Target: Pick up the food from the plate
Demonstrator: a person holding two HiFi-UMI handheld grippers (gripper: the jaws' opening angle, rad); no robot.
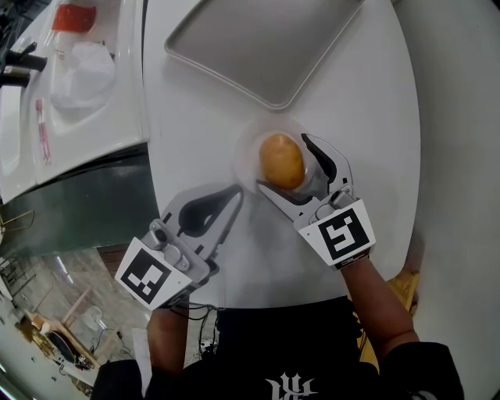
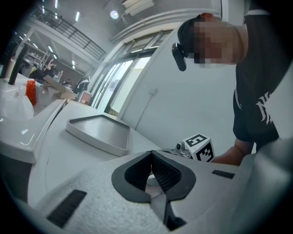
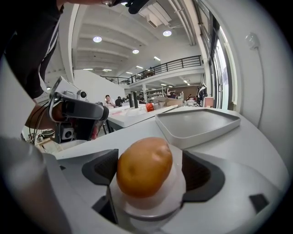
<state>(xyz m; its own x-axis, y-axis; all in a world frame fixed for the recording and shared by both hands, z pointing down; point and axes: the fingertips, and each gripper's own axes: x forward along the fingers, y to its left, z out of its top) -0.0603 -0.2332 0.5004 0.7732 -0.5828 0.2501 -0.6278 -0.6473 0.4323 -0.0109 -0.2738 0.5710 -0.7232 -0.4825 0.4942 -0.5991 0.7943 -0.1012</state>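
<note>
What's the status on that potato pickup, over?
Right hand-held gripper open, jaws straddling potato on plate. Left hand-held gripper shut, empty, alongside. Tray beyond, not in the way.

Closed left tool [image 2: 152, 164] near tray [image 2: 98, 137]

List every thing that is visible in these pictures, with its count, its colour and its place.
Oval potato-like food: one, orange-brown, on the small plate.
Small round translucent plate: one, whitish, on the table near the tray.
Shallow rectangular tray: one, grey, at the table's far side, with nothing on it.
Round table: one, white, under everything.
Side counter: one, white, left of the table.
Crumpled plastic bag: one, white, on the counter.
Red object: one, on the counter; I cannot tell what it is.
Left gripper: one, grey, shut and empty, over the table.
Right gripper: one, grey, open, its jaws on either side of the food.
Person's forearm: behind the right gripper.
</note>
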